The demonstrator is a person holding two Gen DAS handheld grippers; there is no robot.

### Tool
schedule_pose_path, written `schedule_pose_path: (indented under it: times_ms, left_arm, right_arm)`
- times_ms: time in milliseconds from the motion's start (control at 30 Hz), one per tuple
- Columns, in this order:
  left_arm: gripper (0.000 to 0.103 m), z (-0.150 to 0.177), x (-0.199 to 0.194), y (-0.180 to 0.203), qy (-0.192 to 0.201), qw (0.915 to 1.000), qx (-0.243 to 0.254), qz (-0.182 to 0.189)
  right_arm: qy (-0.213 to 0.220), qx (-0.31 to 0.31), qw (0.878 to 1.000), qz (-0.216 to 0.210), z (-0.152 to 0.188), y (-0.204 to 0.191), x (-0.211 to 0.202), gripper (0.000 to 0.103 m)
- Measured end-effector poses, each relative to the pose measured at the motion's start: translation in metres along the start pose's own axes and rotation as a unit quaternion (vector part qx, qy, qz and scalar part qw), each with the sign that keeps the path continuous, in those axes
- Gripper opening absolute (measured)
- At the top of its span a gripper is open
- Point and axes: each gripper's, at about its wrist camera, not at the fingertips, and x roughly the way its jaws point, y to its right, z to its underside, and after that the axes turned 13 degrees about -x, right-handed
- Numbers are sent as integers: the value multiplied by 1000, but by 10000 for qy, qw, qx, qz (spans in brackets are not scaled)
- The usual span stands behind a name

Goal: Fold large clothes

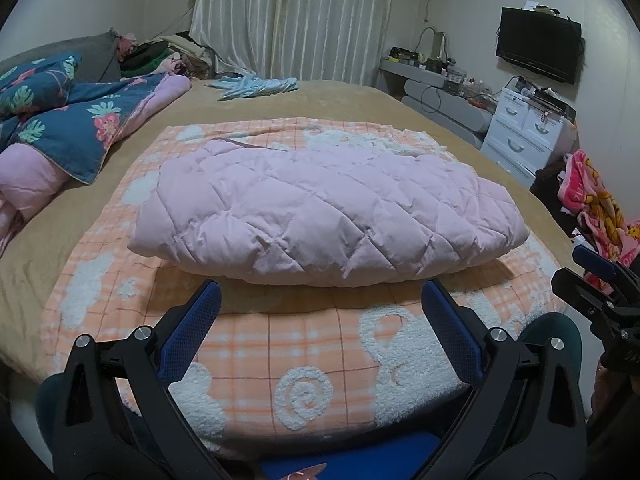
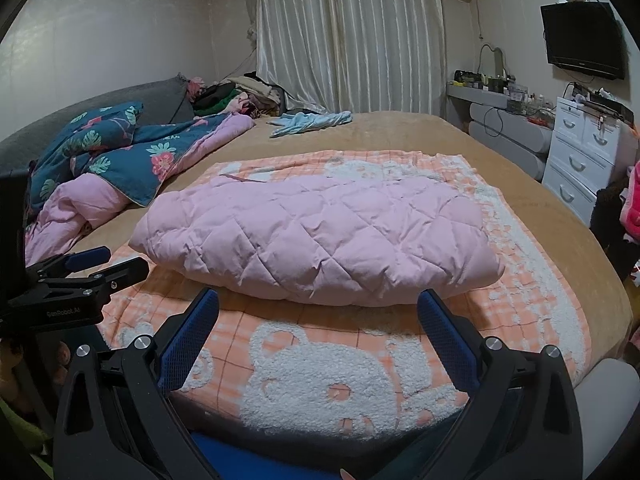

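In the left wrist view, the pink quilted coat (image 1: 320, 212) was seen lying folded on the orange checked blanket (image 1: 304, 352), which was spread on the bed (image 1: 352, 100). The left gripper (image 1: 320, 316) was held wide apart just short of the coat, with nothing gripped.

In the right wrist view, the right gripper (image 2: 318, 320) was likewise spread wide and empty near the coat (image 2: 320, 232), and the left gripper (image 2: 108, 264) was seen beside the coat's left end.

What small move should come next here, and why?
Probably lift both grippers away and finish: the pink quilted garment already lies folded in a compact bundle on the orange bear blanket. The left gripper and right gripper have jaws wide open, holding nothing, just short of it.
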Motion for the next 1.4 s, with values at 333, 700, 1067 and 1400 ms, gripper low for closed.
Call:
schedule_pose_path:
  times_ms: [333,700,1067,1400]
  left_arm:
    - [94,-2,-1,-3,20,10000,-18,-65]
    - [94,-1,-1,-4,34,10000,-5,-79]
    - [94,2,-1,-5,41,9999,10,-127]
    - [94,0,-2,-5,86,9999,23,-145]
  right_arm:
    - [-12,-12,10000,1,0,1,1,99]
    - [-31,15,10000,15,0,-1,1,99]
    - [-63,80,9999,53,3,2,4,99]
    - [-61,87,9999,56,3,2,4,99]
